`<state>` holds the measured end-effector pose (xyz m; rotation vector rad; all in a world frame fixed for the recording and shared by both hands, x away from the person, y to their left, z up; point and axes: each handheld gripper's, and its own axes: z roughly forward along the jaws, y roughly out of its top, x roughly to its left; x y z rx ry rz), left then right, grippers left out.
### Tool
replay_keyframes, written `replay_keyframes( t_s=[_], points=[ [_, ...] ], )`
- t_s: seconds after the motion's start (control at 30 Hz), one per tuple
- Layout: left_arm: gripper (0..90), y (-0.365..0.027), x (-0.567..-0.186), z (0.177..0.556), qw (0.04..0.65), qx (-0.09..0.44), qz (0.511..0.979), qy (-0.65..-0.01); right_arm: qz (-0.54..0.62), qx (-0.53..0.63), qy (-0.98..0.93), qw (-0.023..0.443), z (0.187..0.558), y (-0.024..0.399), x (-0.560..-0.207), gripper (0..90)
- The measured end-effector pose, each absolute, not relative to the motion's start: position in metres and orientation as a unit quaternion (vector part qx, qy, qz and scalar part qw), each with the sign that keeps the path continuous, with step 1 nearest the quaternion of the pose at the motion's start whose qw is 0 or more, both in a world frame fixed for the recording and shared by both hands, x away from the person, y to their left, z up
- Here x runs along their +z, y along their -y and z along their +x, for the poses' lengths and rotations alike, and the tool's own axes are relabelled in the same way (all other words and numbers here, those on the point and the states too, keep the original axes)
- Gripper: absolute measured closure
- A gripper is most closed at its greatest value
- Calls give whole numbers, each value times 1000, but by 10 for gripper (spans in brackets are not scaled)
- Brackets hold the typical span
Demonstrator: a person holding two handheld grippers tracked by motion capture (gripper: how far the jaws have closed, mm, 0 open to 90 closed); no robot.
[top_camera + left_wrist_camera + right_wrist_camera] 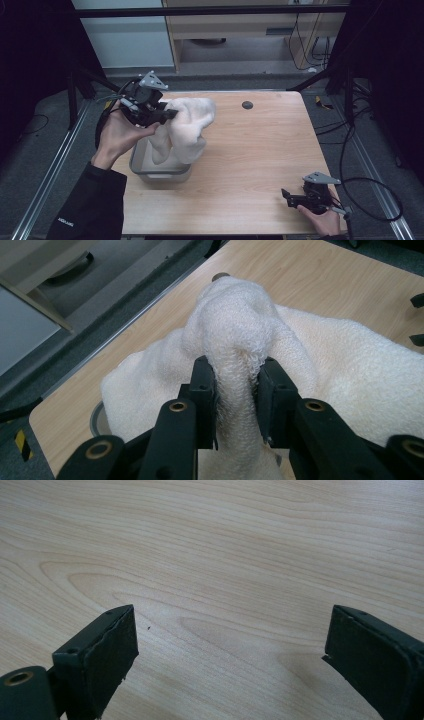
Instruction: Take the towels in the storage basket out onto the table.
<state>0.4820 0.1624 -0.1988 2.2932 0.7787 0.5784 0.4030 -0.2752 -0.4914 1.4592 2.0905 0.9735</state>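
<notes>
Towel (235, 335) pinched between left gripper (236, 390) fingers (202, 385).

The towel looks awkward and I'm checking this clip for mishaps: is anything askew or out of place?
Nothing damaged or spilled. The white towel is bunched, one fold pinched in the left gripper, the rest drooping partly into the grey bin and over its rim. The right gripper sits open above bare table.

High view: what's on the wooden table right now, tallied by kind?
White fluffy towel, pinched in the left gripper: 1
Grey plastic bin under the towel: 1
Small dark round disc on the wooden table: 1
Right gripper, open, resting low at the near corner: 1
Total: 4, plus the left gripper
</notes>
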Motion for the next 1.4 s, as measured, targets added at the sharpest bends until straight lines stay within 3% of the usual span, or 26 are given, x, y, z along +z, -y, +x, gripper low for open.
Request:
replay_keyframes(
  t_s=[0.43,1.4],
  points=[
    [716,-131,-184,474,316,216,885,-263,525,352,-747,205,402,276,-490,69],
    [715,-71,-195,480,314,196,903,-217,524,347,-749,211,400,279,-489,69]
  ],
)
